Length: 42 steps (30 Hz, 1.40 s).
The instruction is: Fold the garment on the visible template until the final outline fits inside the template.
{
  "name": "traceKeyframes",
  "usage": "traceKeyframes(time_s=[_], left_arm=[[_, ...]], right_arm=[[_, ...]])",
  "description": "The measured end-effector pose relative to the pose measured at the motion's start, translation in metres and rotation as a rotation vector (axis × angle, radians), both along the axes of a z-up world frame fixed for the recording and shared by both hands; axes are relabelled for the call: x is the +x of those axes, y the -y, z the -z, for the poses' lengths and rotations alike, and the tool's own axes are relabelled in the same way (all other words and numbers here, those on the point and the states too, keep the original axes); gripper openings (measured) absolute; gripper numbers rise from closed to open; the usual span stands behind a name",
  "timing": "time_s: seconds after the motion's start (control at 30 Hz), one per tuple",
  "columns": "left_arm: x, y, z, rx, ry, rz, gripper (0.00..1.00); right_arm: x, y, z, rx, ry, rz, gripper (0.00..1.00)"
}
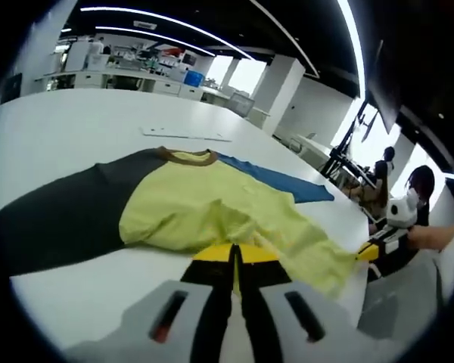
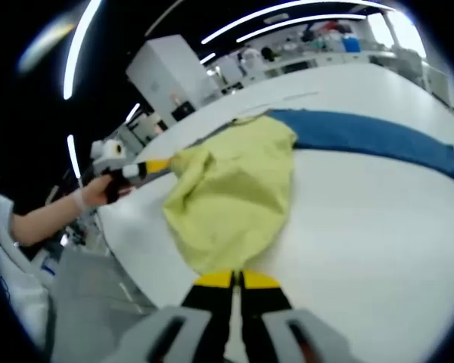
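A T-shirt lies on the white table, with a yellow body, a black sleeve, a blue sleeve and a brown collar. Its yellow lower part is bunched up and folded over. My left gripper is shut, its yellow tips pinching the near hem. It also appears in the right gripper view, where a hand holds the left gripper at the shirt's corner. My right gripper is shut on the pointed edge of the yellow cloth. From the left gripper view, the right gripper touches the hem's far corner.
A flat white sheet lies on the table beyond the collar. The blue sleeve stretches away over bare table. The table edge runs close to the hem. A person stands at the right, and benches with equipment line the back.
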<state>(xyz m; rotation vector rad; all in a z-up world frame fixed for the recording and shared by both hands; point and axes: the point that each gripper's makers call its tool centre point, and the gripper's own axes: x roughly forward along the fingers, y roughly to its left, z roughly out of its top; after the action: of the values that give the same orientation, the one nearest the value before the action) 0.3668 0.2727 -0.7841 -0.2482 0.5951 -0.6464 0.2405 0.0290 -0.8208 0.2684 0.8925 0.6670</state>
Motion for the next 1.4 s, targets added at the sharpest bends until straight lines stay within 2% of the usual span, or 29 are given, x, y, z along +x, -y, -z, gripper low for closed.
traceKeyframes(time_s=[0.1,0.27,0.5,0.6,0.7,0.97,1.2,1.4], left_arm=[[-0.004,-0.015,-0.002,-0.015,-0.005,-0.031,0.0],[-0.02,-0.025,-0.004,-0.021,-0.014,-0.063,0.0],[-0.036,-0.049,0.0,0.005,-0.025,-0.113,0.0],[-0.053,-0.054,0.003,0.013,-0.048,-0.147,0.0],[-0.061,-0.067,0.008,0.029,-0.068,-0.168,0.0],[-0.104,-0.087,0.026,0.097,-0.163,-0.161,0.0],[-0.132,-0.093,0.037,0.086,-0.246,-0.178,0.0],[-0.146,-0.094,0.045,0.076,-0.31,-0.201,0.0]], right_arm=[[0.001,0.001,-0.003,0.004,0.003,0.002,0.0],[0.002,0.003,-0.006,0.002,0.012,0.002,0.0],[0.002,0.005,-0.011,0.003,0.022,0.004,0.0],[0.002,0.006,-0.011,0.007,0.023,0.005,0.0],[0.0,0.006,-0.01,0.005,0.02,0.0,0.0],[-0.01,0.009,-0.009,0.006,0.007,-0.003,0.0],[-0.018,0.012,-0.009,0.004,-0.011,0.0,0.0],[-0.019,0.017,-0.004,-0.005,-0.025,0.01,0.0]])
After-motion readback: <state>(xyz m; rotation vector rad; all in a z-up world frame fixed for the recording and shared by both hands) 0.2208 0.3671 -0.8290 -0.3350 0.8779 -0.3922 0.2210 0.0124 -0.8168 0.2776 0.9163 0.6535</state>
